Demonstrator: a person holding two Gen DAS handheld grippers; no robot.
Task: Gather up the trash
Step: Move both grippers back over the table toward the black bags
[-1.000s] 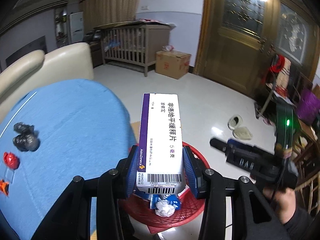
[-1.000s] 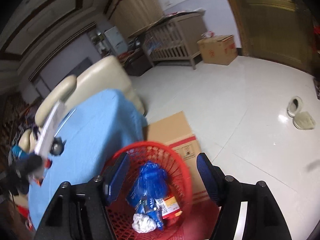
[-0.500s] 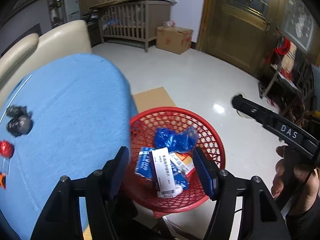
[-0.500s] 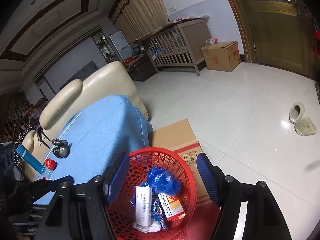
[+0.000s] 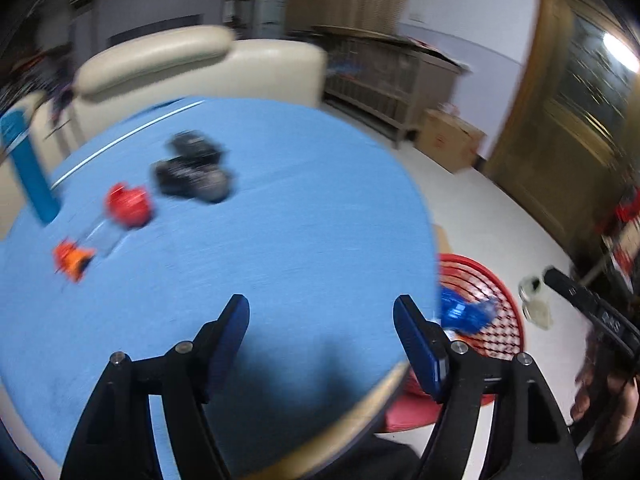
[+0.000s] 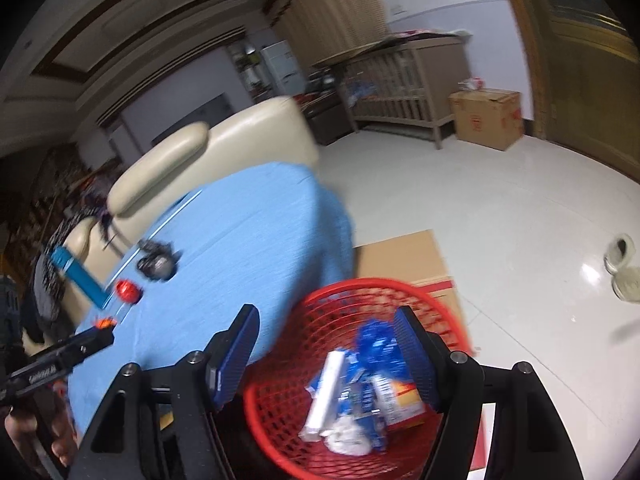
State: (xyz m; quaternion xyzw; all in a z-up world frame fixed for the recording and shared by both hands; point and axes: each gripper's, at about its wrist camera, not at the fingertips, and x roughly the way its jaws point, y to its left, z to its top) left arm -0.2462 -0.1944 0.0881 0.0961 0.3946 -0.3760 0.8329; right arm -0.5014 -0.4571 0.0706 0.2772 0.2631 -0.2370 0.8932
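Ahead-left of the left gripper (image 5: 322, 312), crumpled bags (image 5: 192, 172) lie on the table (image 5: 300, 208); the basket (image 5: 500, 300) stands to its right, wrappers (image 6: 360, 396) inside.

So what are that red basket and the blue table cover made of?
The red basket looks like moulded plastic: an open lattice wall with a slight gloss. The blue table cover looks like matte woven cloth, draping softly over the table's edge; blur hides its weave.
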